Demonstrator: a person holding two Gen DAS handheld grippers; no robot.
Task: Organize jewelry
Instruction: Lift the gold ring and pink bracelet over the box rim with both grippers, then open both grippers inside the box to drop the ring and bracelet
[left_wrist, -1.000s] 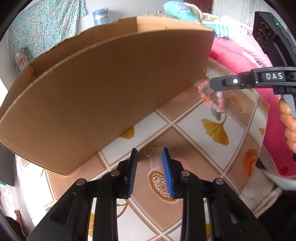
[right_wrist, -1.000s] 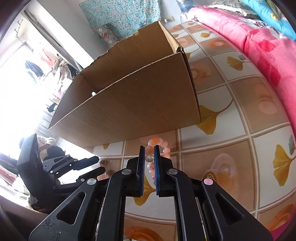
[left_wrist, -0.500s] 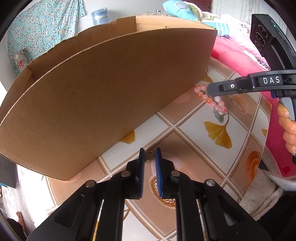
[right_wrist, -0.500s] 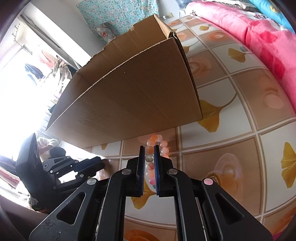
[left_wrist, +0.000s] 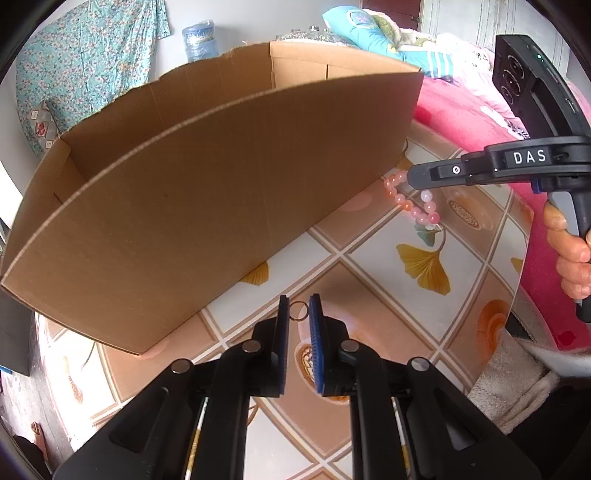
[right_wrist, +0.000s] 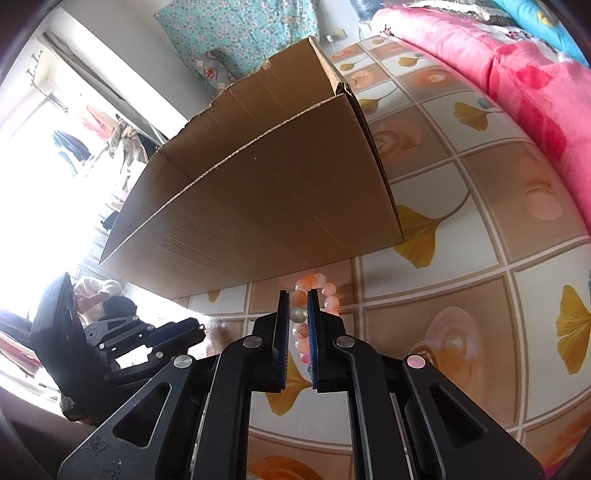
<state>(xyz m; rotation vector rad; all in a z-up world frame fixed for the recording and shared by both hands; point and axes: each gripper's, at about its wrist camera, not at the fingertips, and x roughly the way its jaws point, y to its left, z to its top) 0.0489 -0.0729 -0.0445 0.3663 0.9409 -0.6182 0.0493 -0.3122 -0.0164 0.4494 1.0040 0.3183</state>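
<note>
Patterned tiles with yellow leaves cover the surface (left_wrist: 424, 258) under a tall cardboard box (left_wrist: 221, 192), and pink bedding (right_wrist: 517, 74) lies along one side. Low in front of the box, the left gripper (left_wrist: 299, 312) has just been closing; its blue pads now pinch a small metal ring (left_wrist: 298, 311) at the very tips, with only the ring's width between them. Off the box's corner, the right gripper (right_wrist: 298, 314) is clamped tight on a bracelet (right_wrist: 321, 291) of pink and orange beads, one pale bead caught between its pads and the loop hanging clear of the tiles.
</note>
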